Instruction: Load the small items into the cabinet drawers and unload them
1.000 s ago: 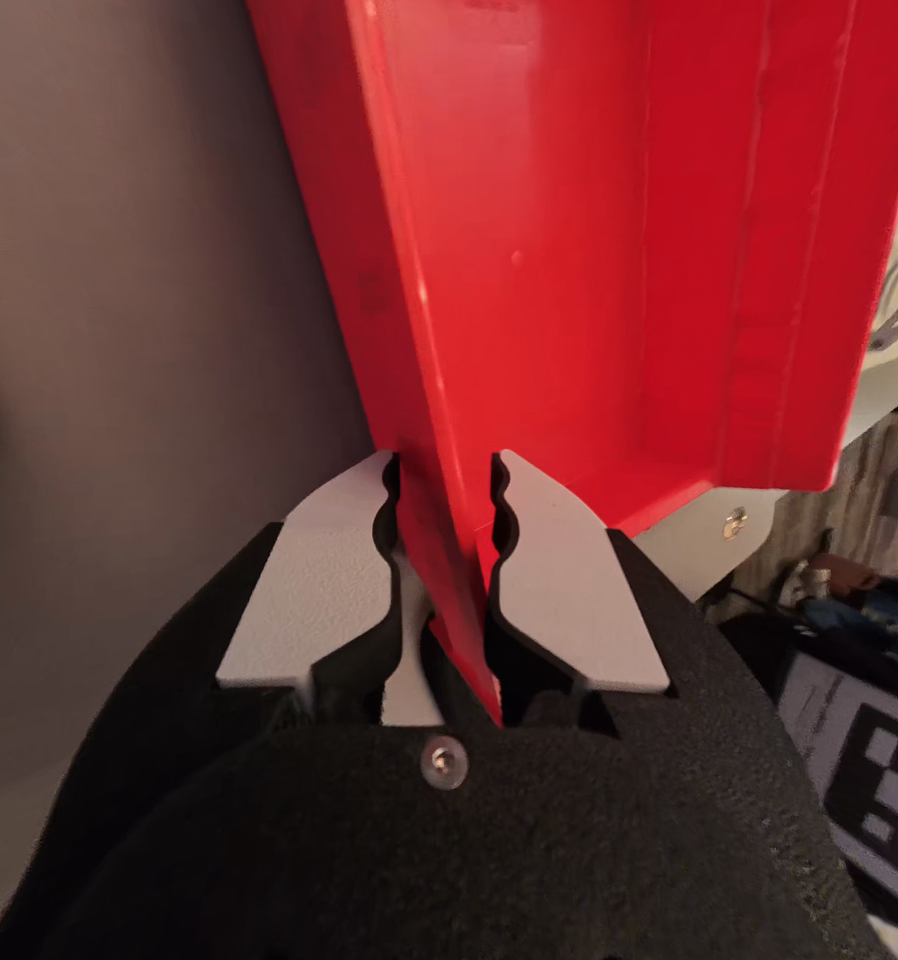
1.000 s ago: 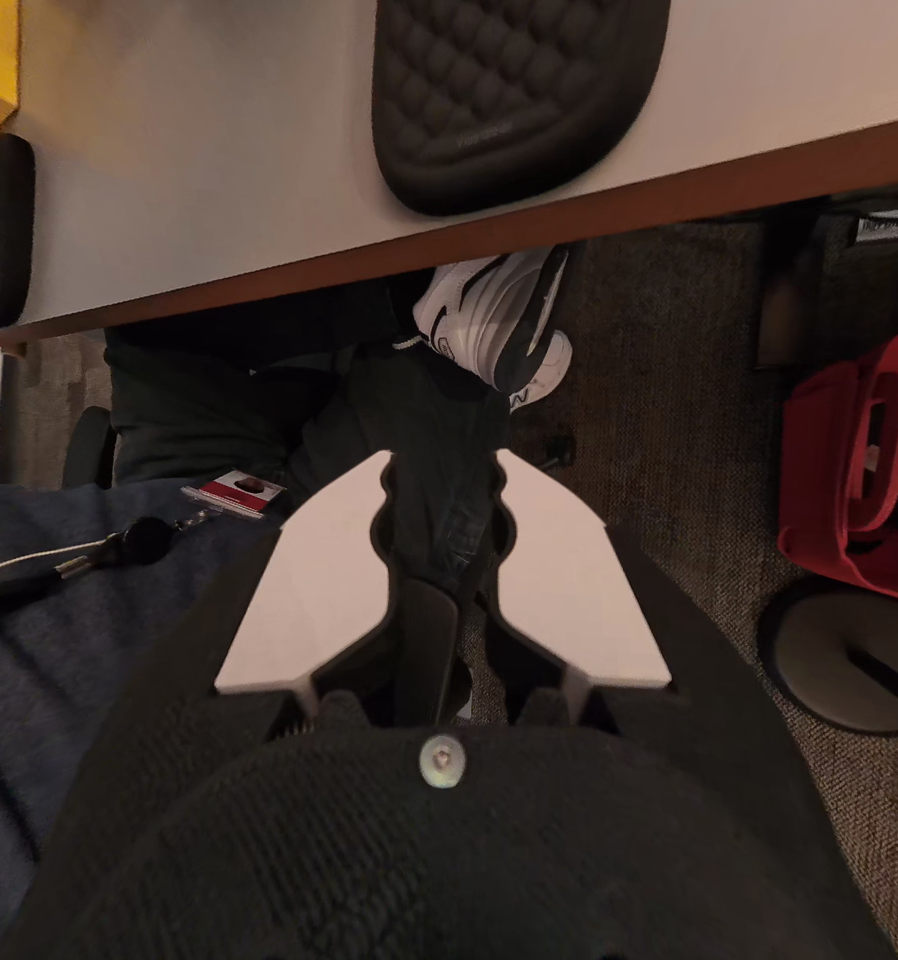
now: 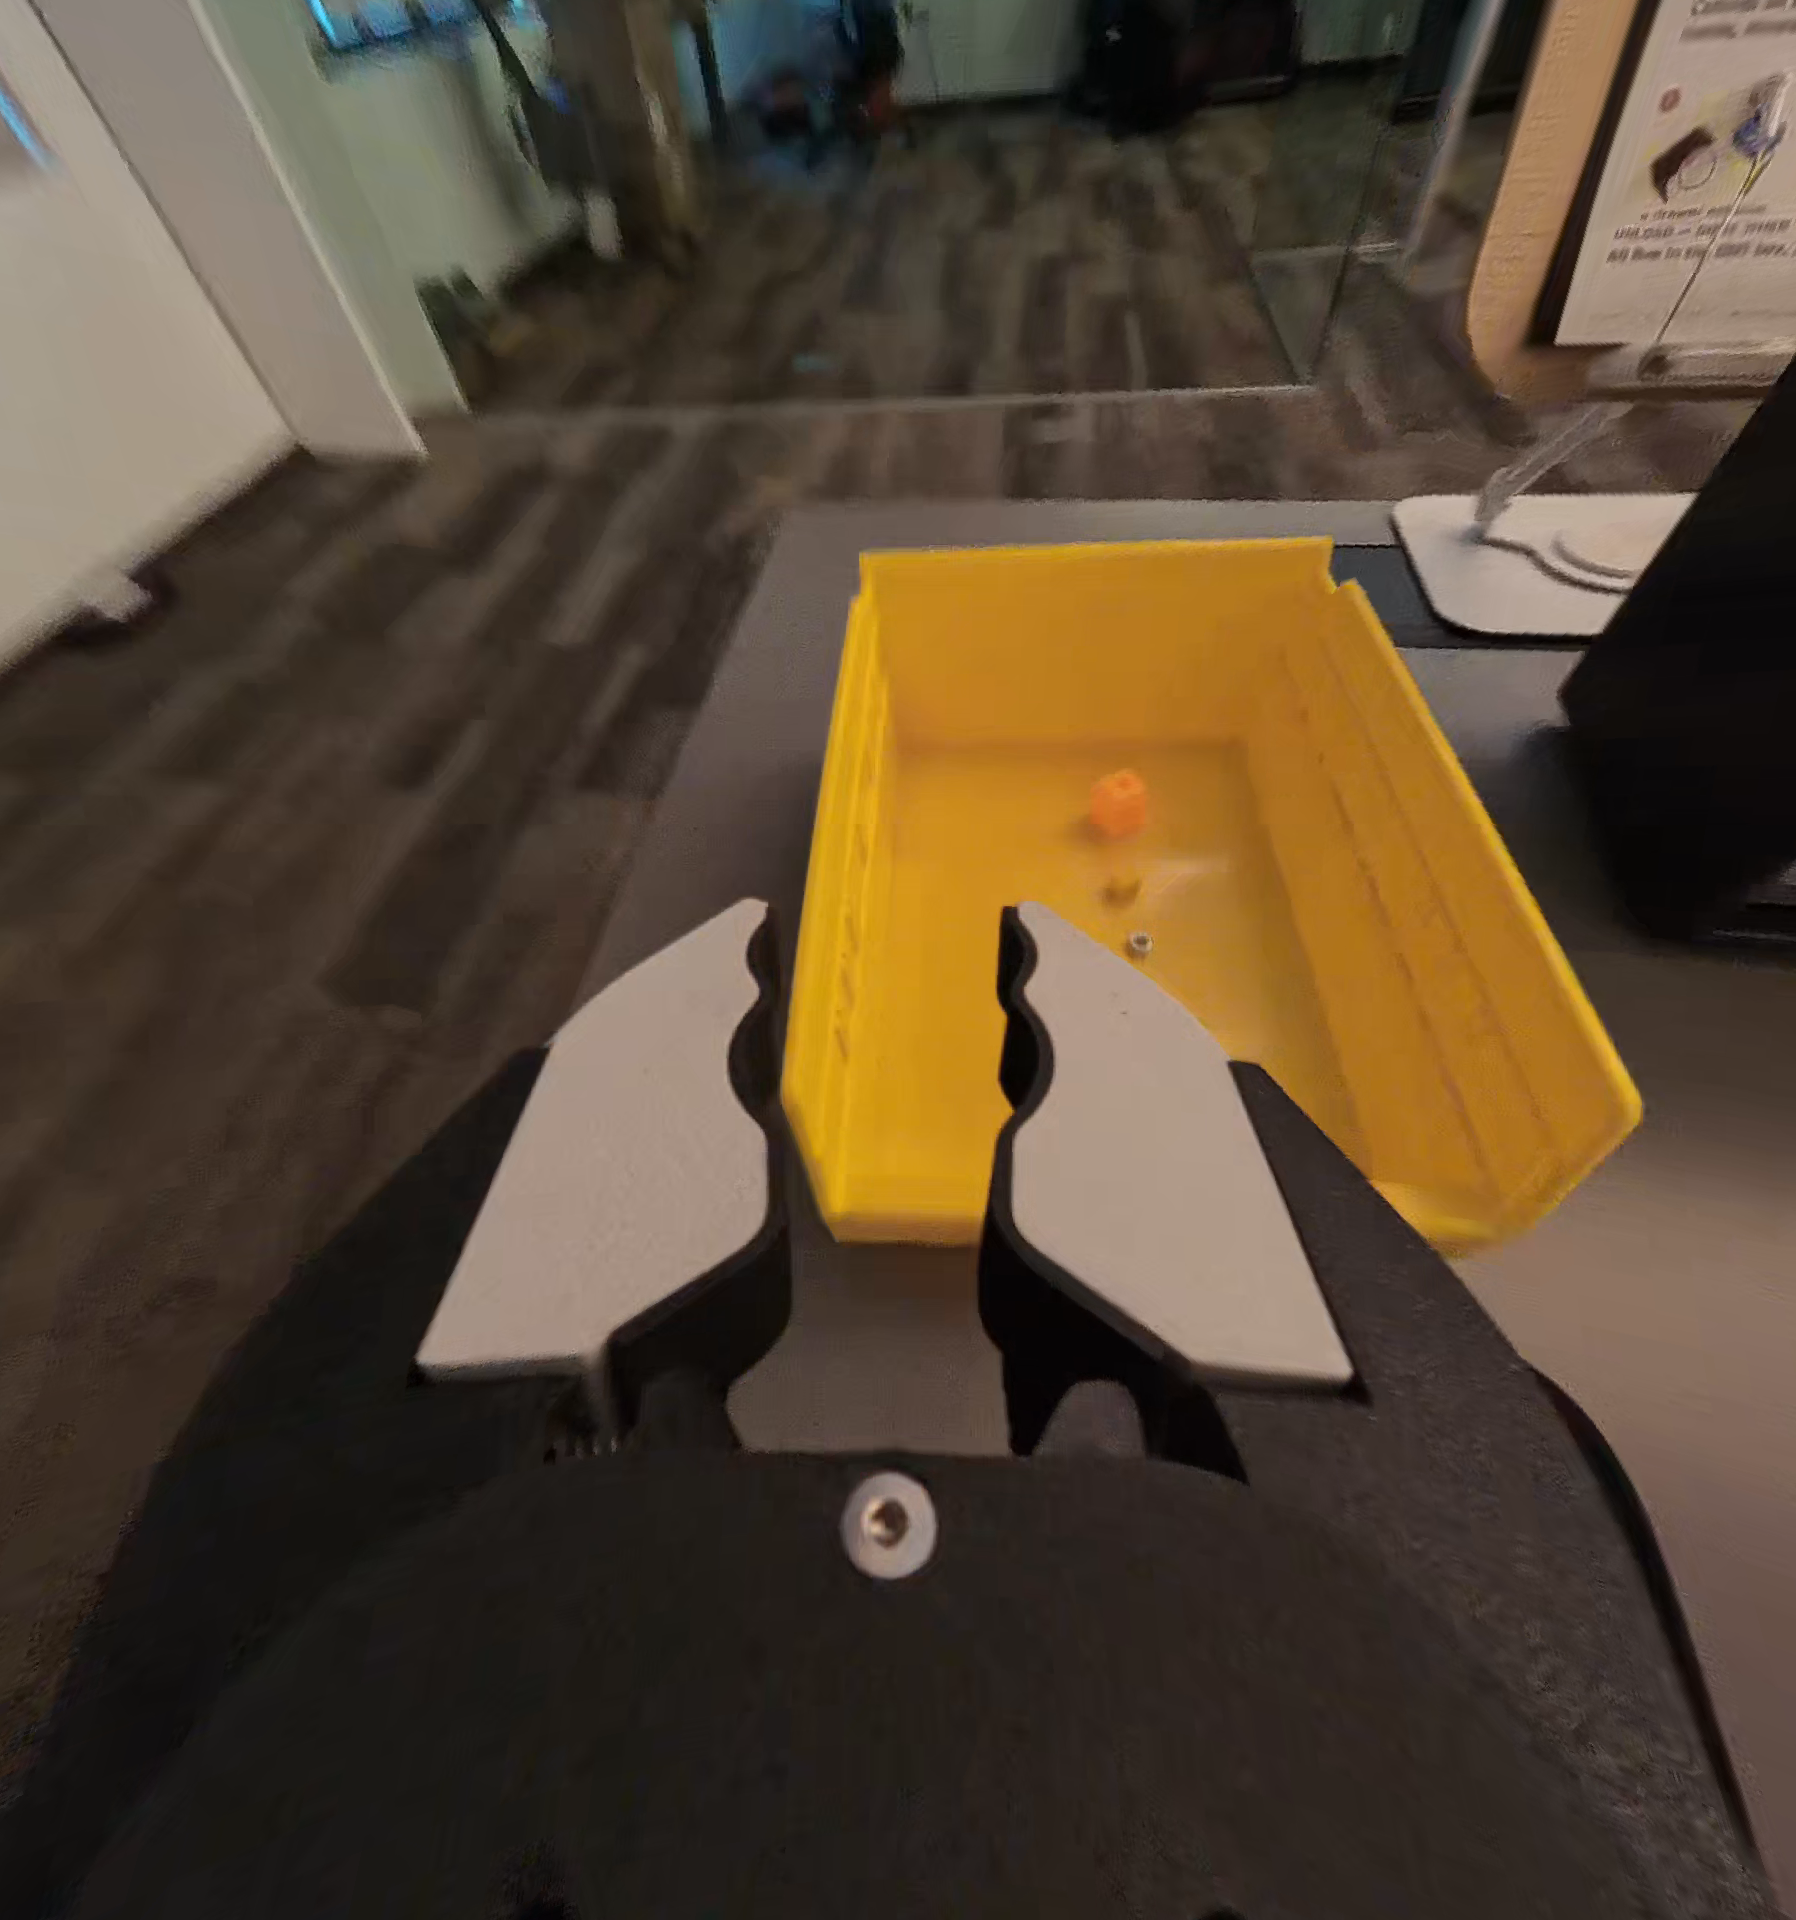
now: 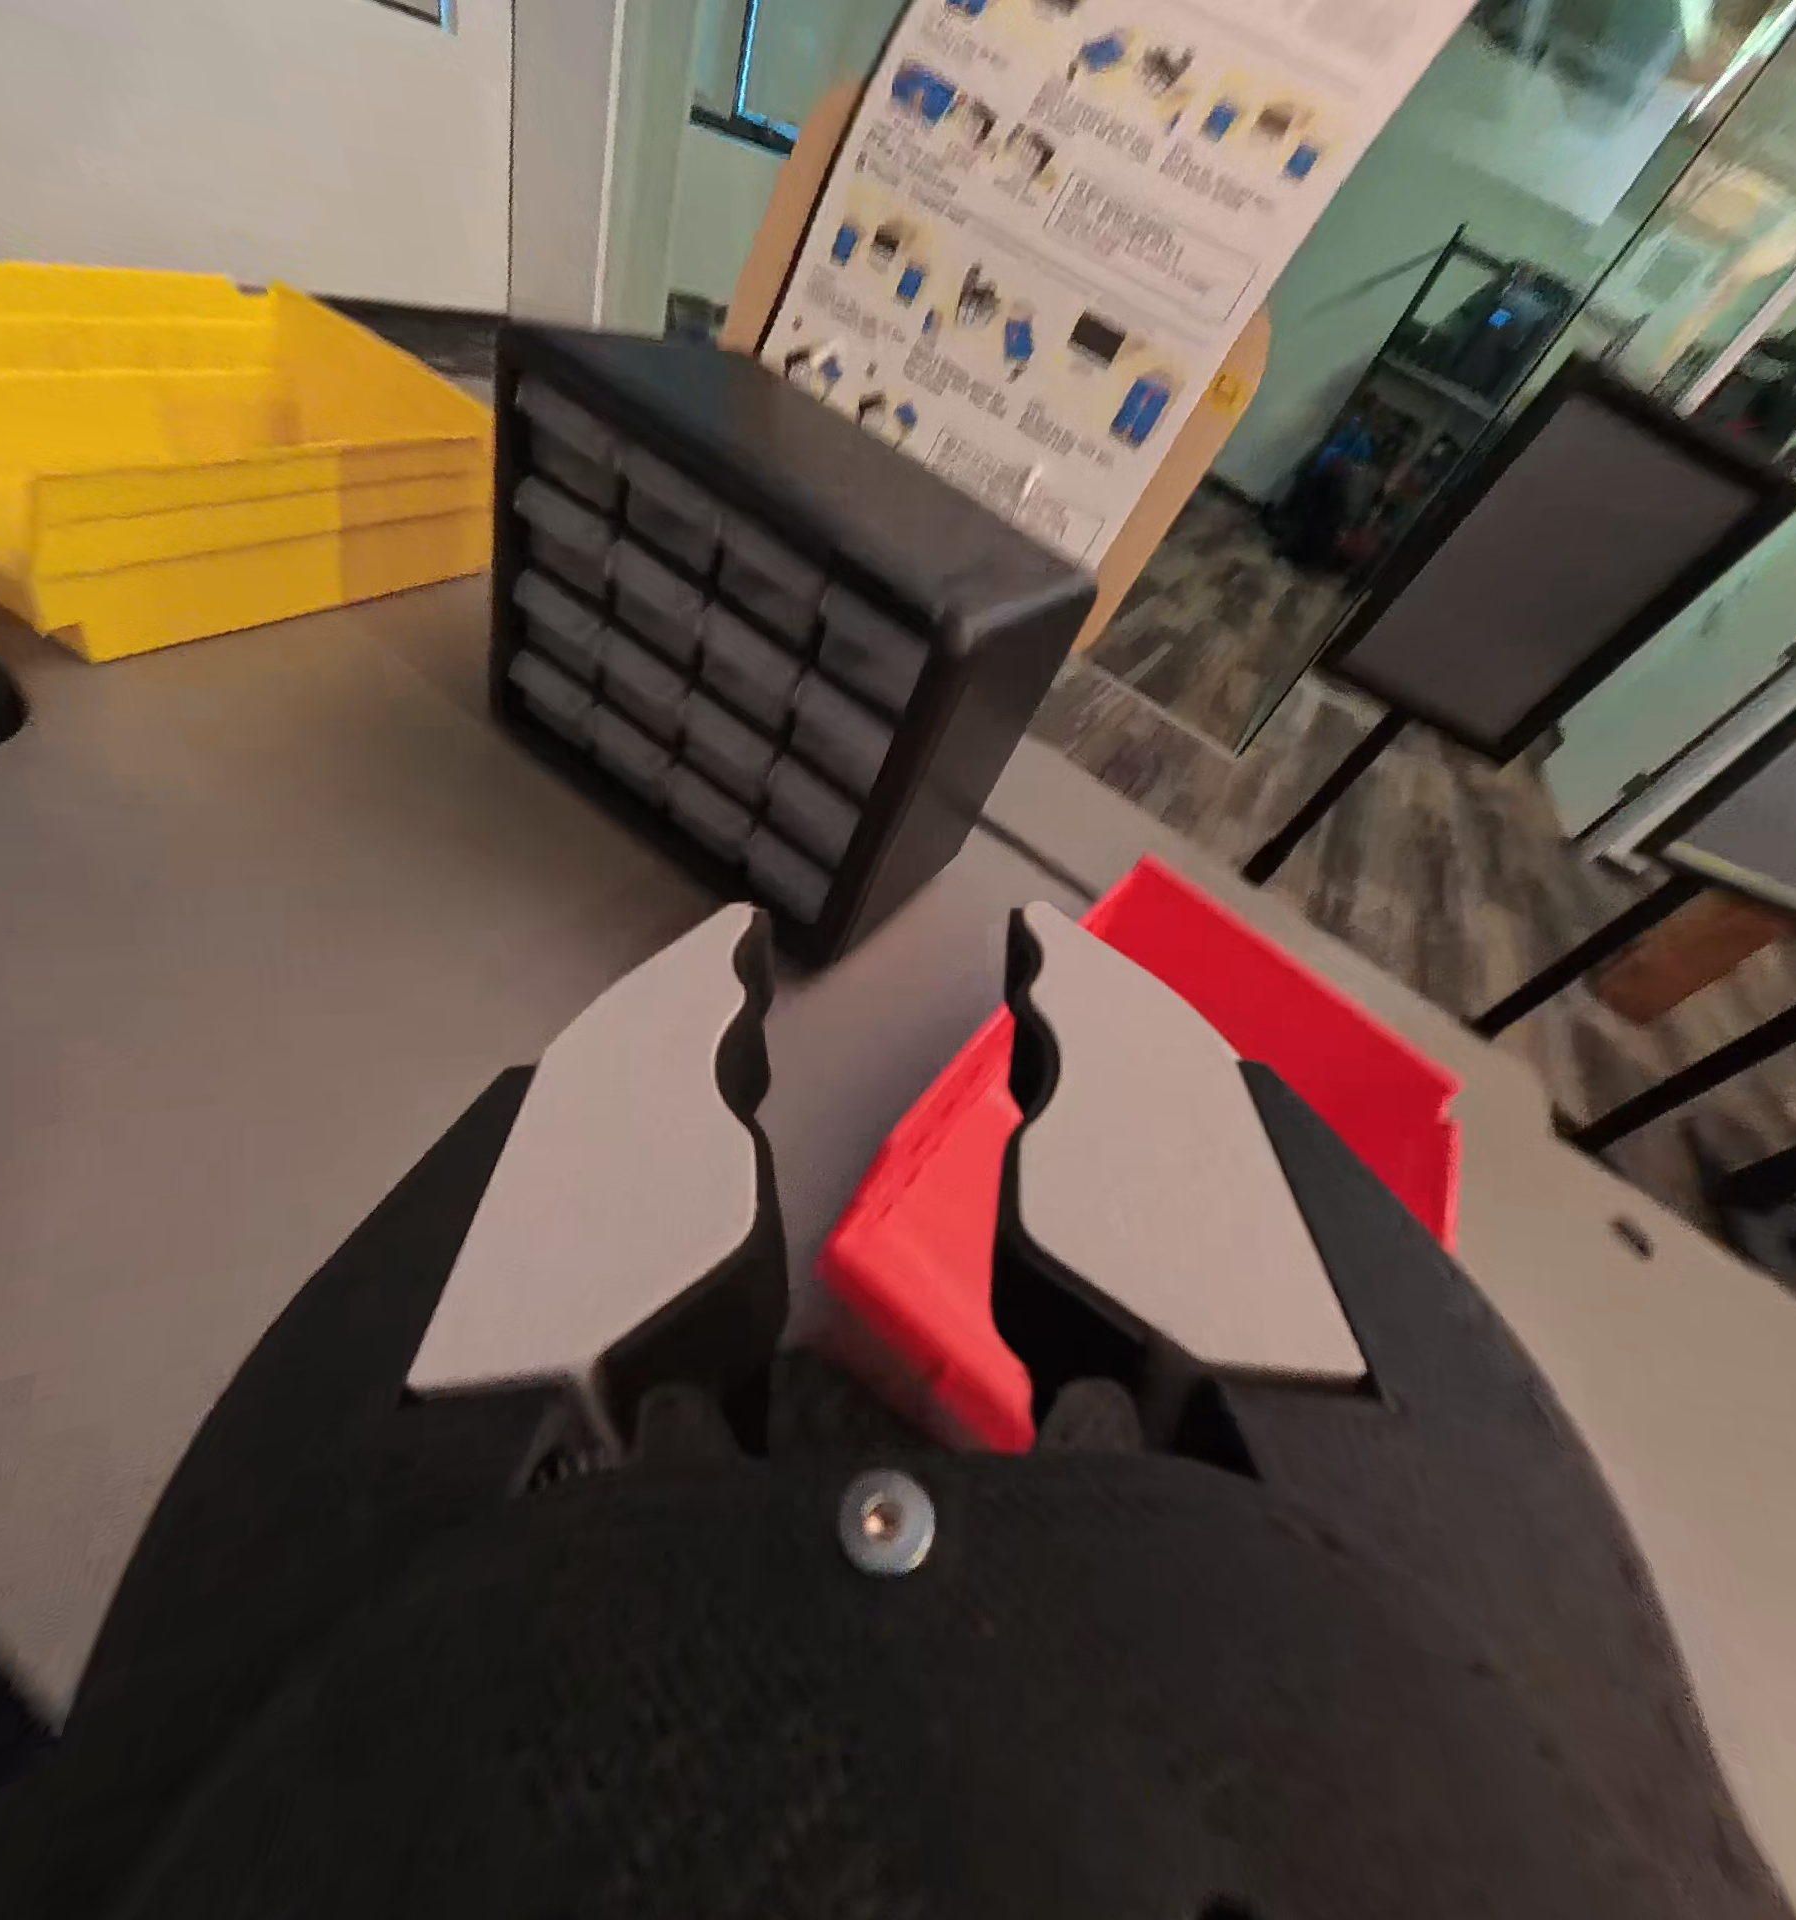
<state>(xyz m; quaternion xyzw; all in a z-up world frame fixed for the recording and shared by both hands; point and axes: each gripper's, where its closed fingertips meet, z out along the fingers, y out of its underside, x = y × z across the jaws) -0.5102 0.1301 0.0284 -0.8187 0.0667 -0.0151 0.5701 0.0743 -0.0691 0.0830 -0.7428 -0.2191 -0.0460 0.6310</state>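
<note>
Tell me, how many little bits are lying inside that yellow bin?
3 that I can see in the yellow bin: an orange block toward the far end, a small dark piece just nearer, and a silvery nut nearest. The gripper covers the near floor, so more may be hidden.

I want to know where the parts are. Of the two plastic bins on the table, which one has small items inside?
The yellow bin in the left wrist view: an orange piece and two small nuts lie on its floor. The red bin shows only its walls, so its inside cannot be judged.

Illustrated poster point(image 4: 1039, 260) behind table point(image 4: 250, 935); white stand base point(image 3: 1517, 561); dark-framed panel point(image 4: 1538, 561).
</note>
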